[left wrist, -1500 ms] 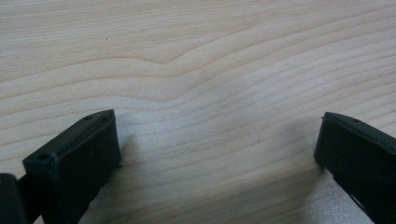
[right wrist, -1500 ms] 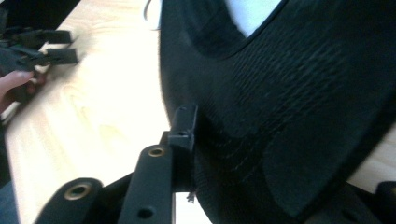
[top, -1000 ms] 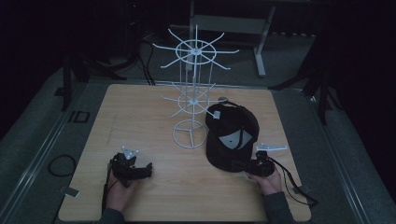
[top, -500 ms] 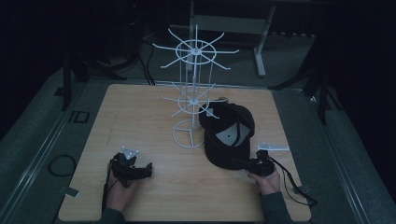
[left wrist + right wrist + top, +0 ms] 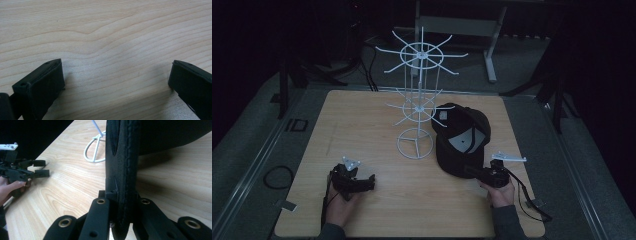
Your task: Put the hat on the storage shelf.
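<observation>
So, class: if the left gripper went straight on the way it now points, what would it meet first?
Judging by the left gripper view, the left gripper tilts down at the wooden table, open fingers just above it. It would probably meet bare tabletop first.

A dim lab or recording studio: a lone wooden table (image 5: pixel 362 125) on grey matting (image 5: pixel 252 150), cables (image 5: pixel 274 176) on the floor, metal stand legs (image 5: pixel 492 55) in the dark far behind.

High view: looks down and forward over the whole table (image 5: pixel 362 120).
Left gripper view: hugs bare wood, very close.
Right gripper view: low, close; shares the rack (image 5: pixel 96 151) base.
</observation>
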